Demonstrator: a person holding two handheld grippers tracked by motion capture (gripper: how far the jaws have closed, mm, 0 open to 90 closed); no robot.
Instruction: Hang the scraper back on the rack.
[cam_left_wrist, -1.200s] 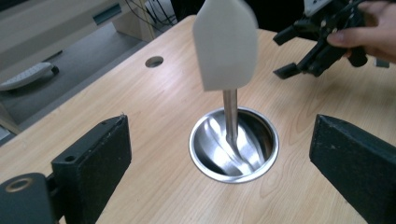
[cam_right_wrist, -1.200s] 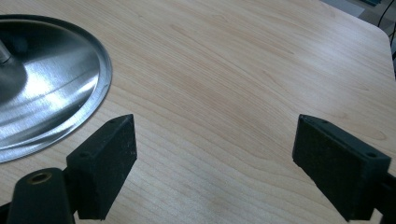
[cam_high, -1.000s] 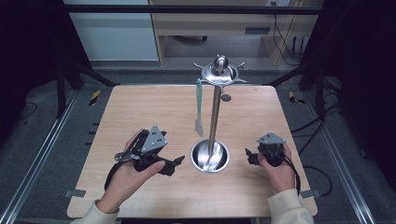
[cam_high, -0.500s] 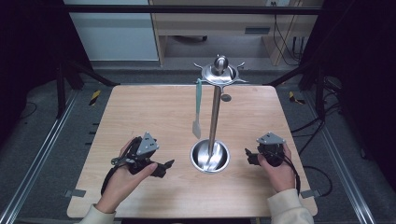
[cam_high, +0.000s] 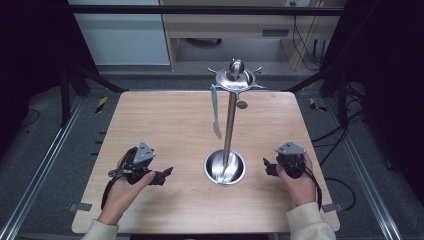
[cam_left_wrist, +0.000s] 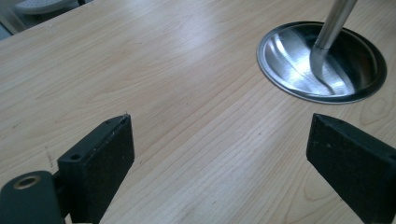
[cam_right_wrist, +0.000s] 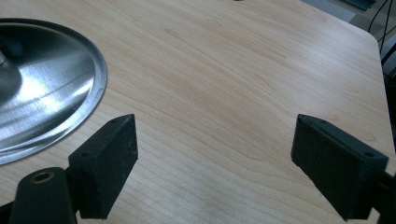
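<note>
Left gripper (cam_high: 167, 172): lower left of the high view, low over the table, held in the person's left hand (cam_high: 125, 187); jaws spread wide with bare wood between them, pointing toward the stand's base.
Right gripper (cam_high: 266, 167): lower right of the high view, held in the right hand (cam_high: 296, 181); jaws spread wide, nothing between them, just beside the base's right rim.
Stand (cam_high: 229, 130): a shiny metal pole rising from a round dish-shaped base (cam_high: 225, 167), set right of centre on the table, between the two grippers.
Base in the gripper views: upper right of the left gripper view (cam_left_wrist: 322, 63); far left edge of the right gripper view (cam_right_wrist: 42, 93).
Hook ring (cam_high: 235, 77): a round metal top with short arms, at the upper middle of the high view.
Spatula (cam_high: 215, 112): pale green, hanging from an arm on the ring's left side, blade down, clear of the table.
Table (cam_high: 165, 125): light wood, square, filling the middle of the high view.
</note>
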